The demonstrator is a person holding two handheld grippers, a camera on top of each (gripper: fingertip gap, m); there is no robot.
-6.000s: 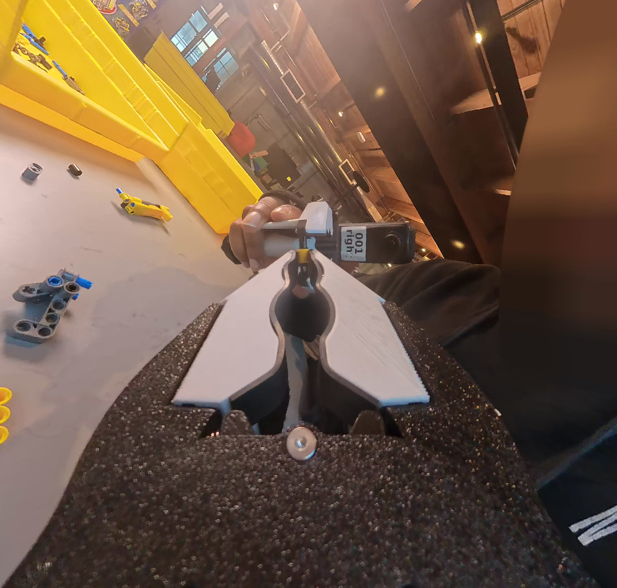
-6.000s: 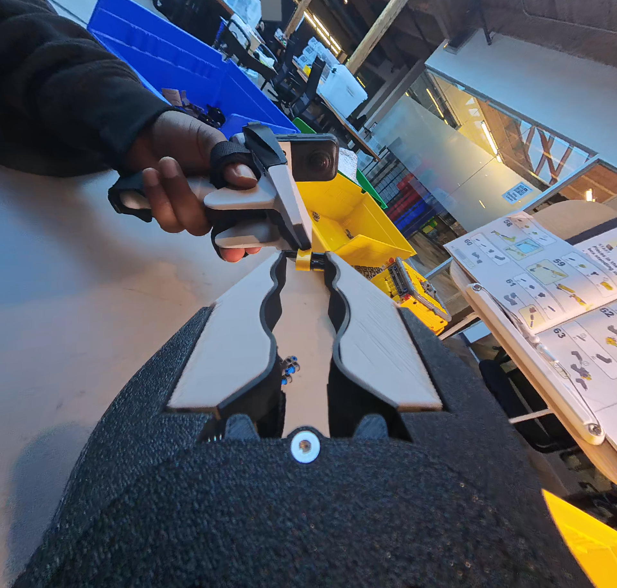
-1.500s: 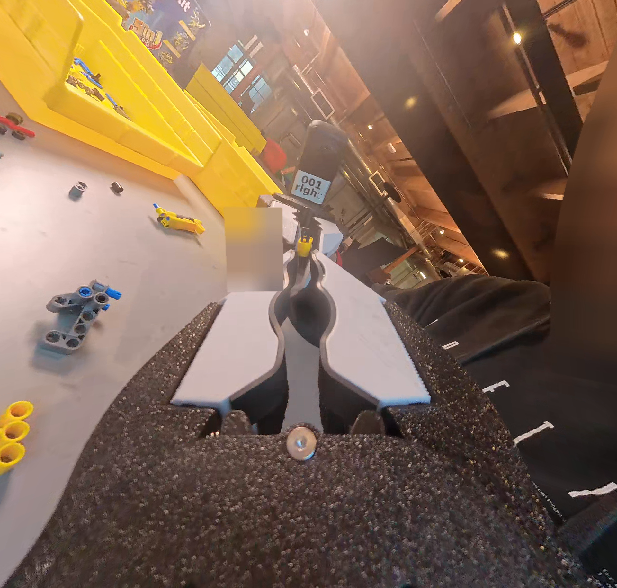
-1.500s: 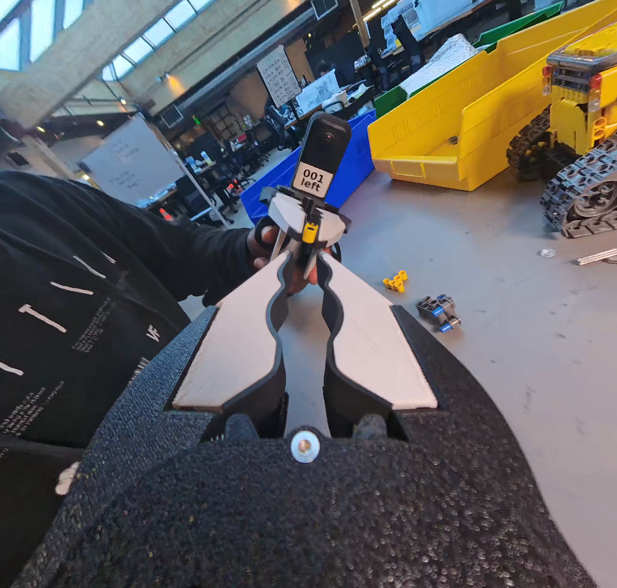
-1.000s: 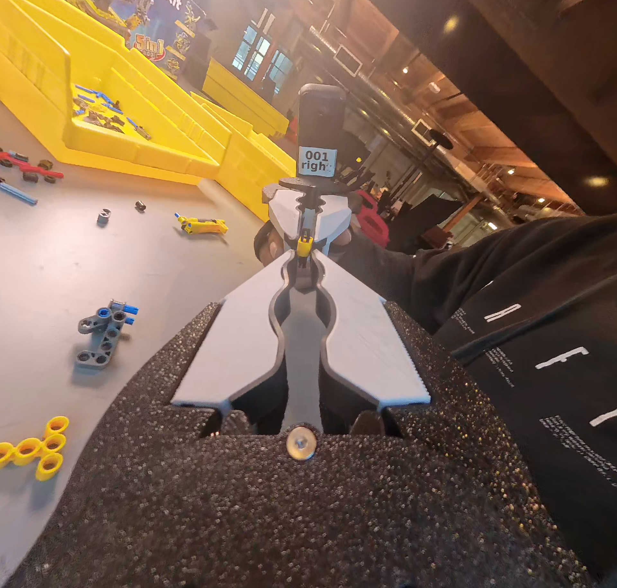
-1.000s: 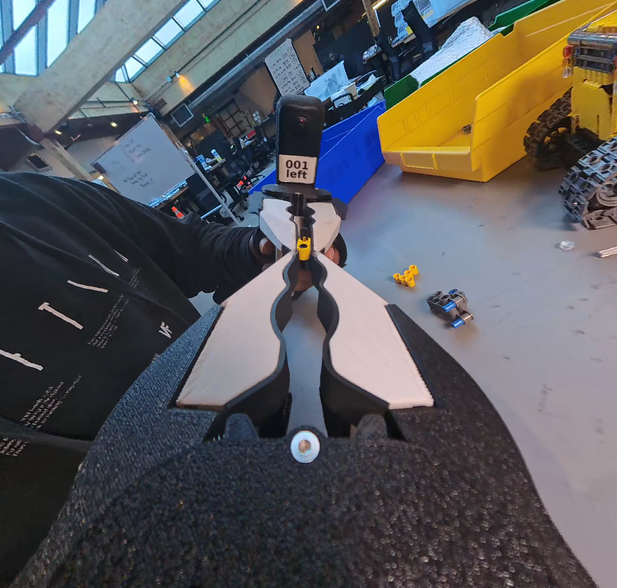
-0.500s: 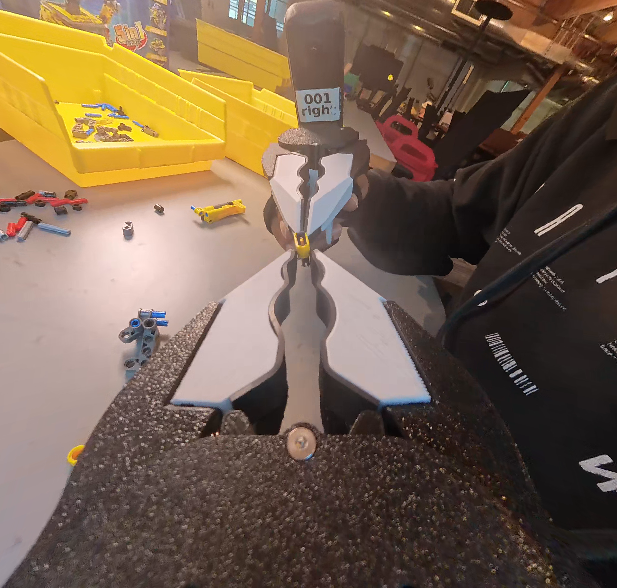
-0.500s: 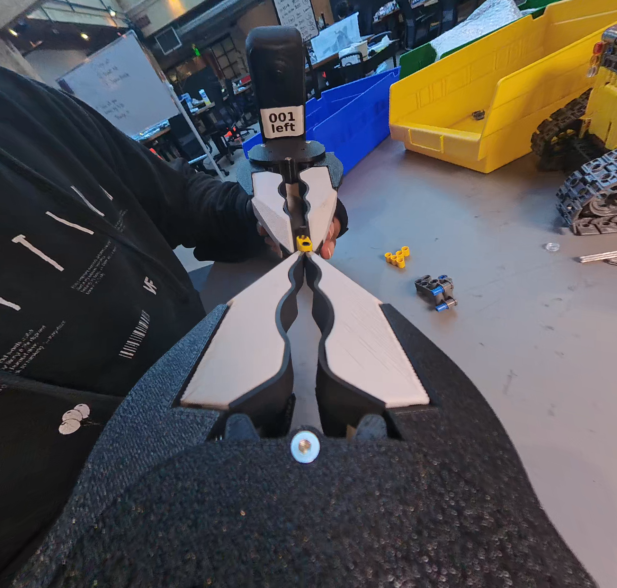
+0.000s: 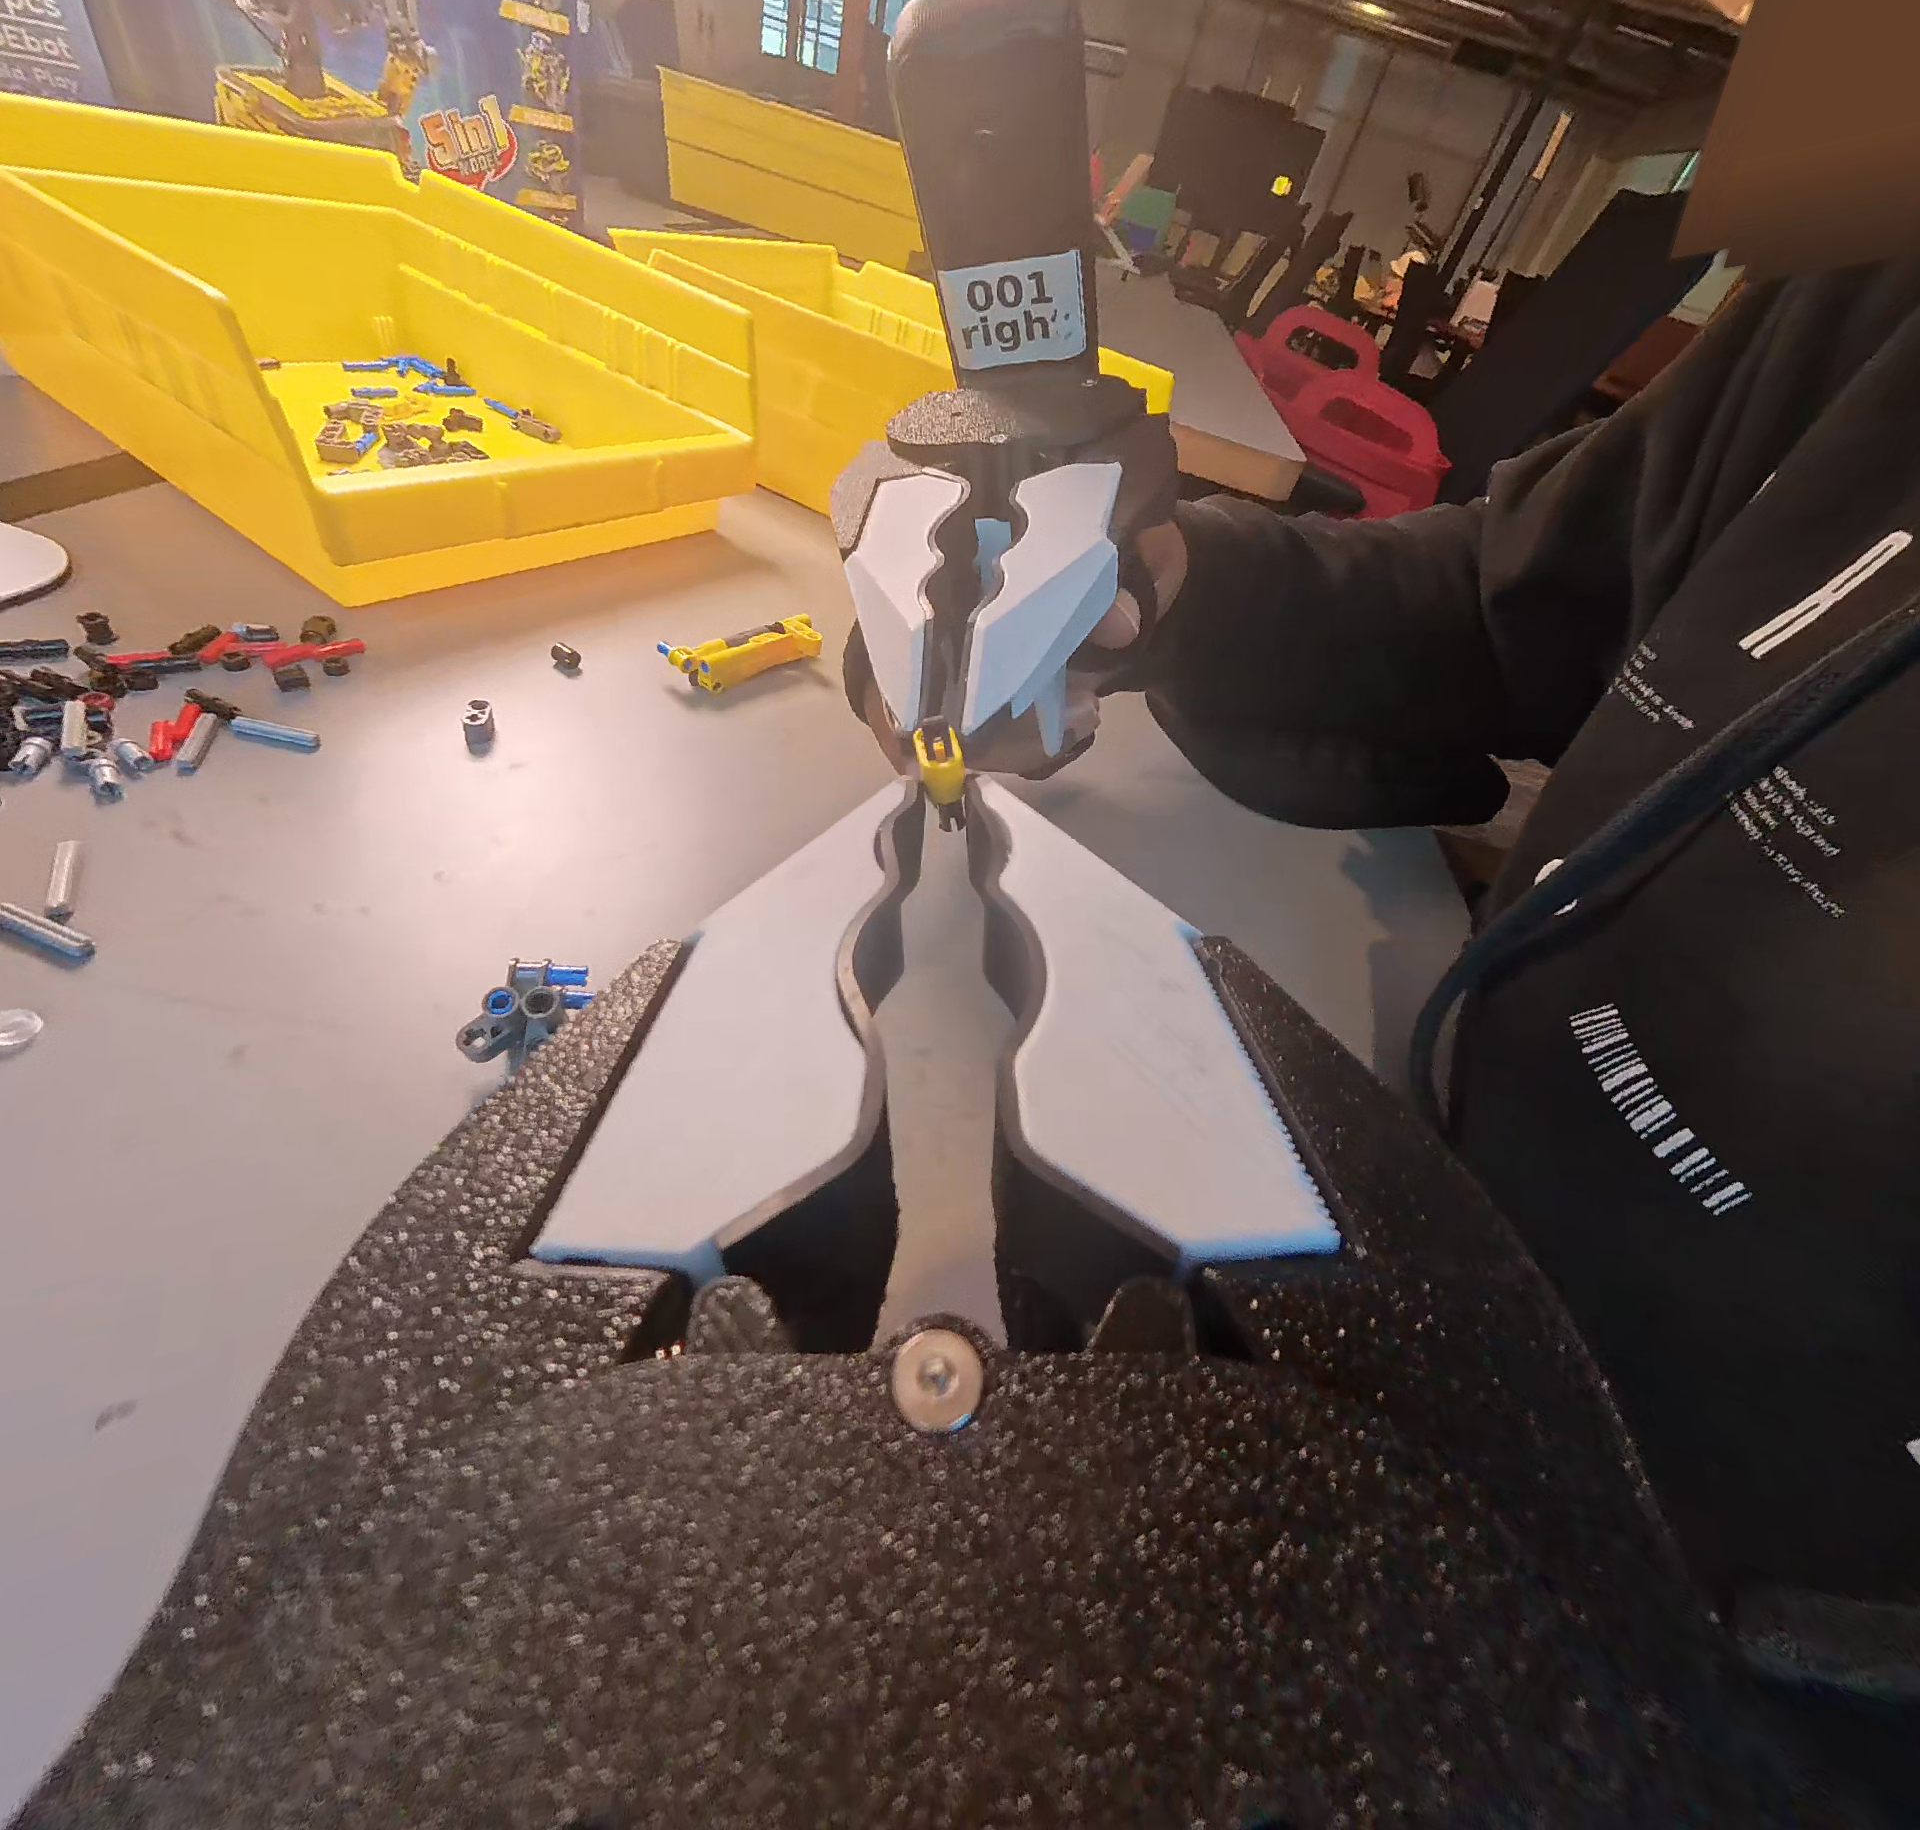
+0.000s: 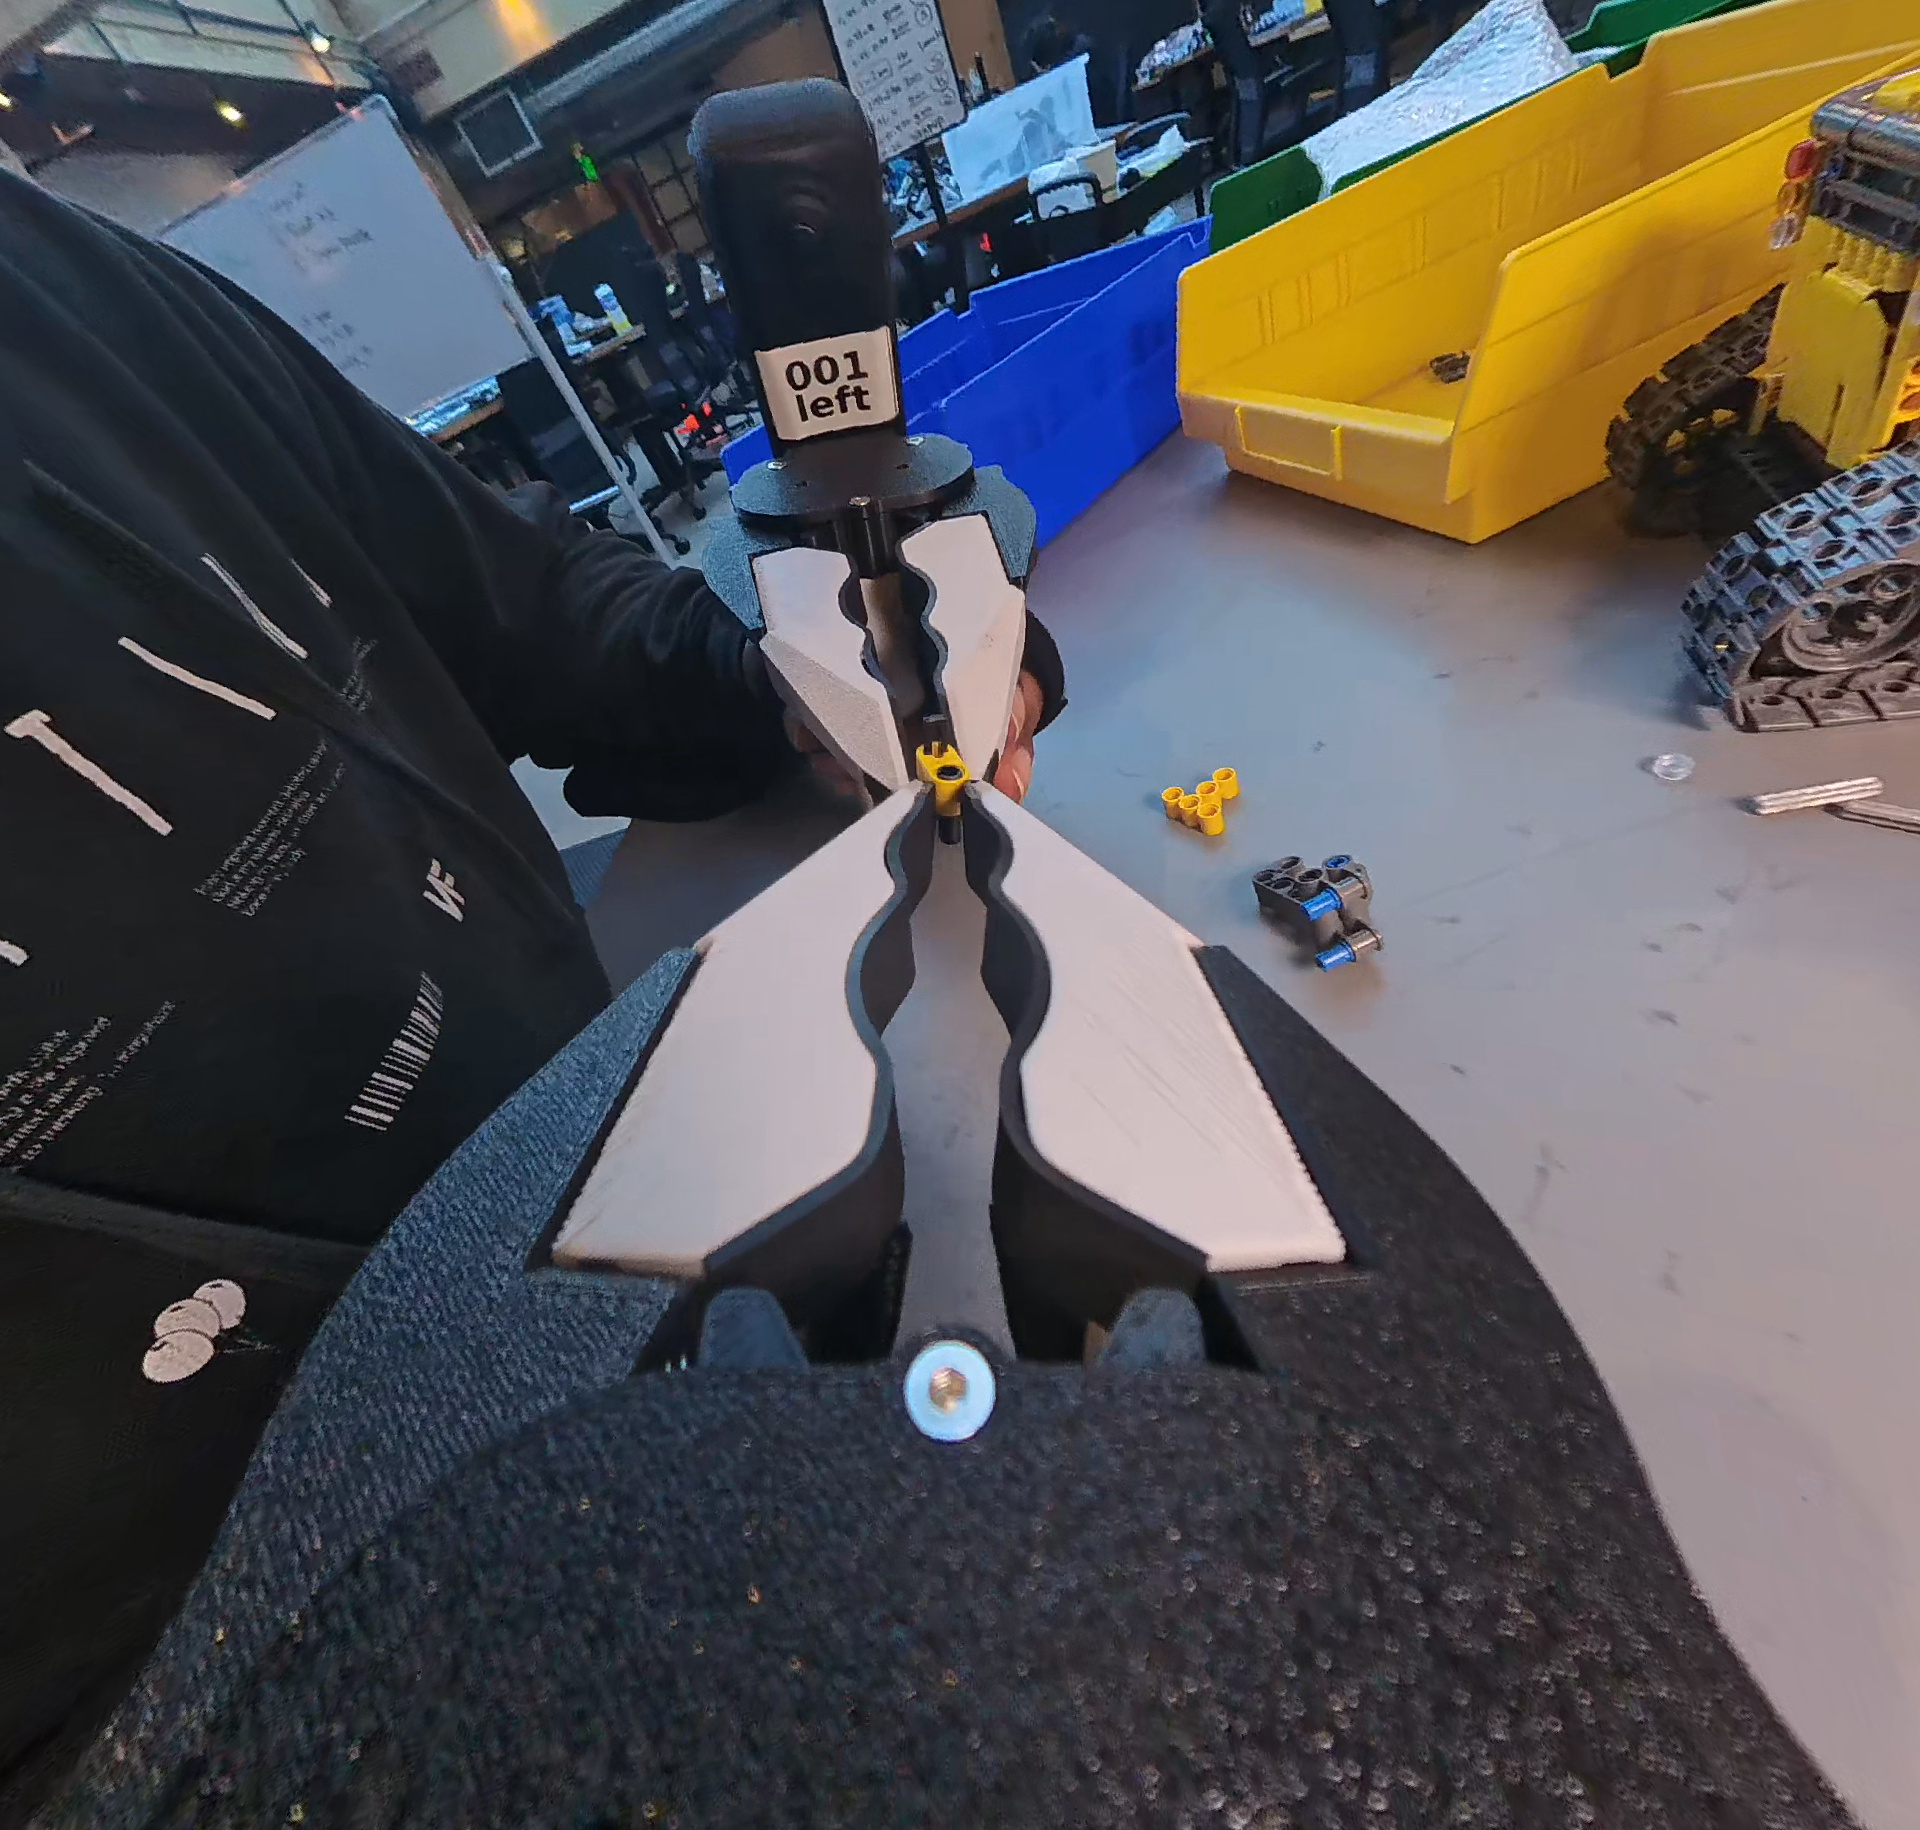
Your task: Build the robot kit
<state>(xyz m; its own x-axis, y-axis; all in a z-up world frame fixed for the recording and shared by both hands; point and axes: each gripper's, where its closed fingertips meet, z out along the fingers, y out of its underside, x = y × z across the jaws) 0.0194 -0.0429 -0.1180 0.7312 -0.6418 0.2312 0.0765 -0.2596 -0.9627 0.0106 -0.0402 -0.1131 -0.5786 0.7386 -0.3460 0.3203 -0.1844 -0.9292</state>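
Two tools meet tip to tip above the grey surface [image 9: 312, 949]: the left tool [image 9: 940, 806] and right tool [image 10: 940, 795] are each clenched on opposite ends of one small yellow connector with black pin [image 9: 942, 754], apparently mid-joining, so alignment needs care.
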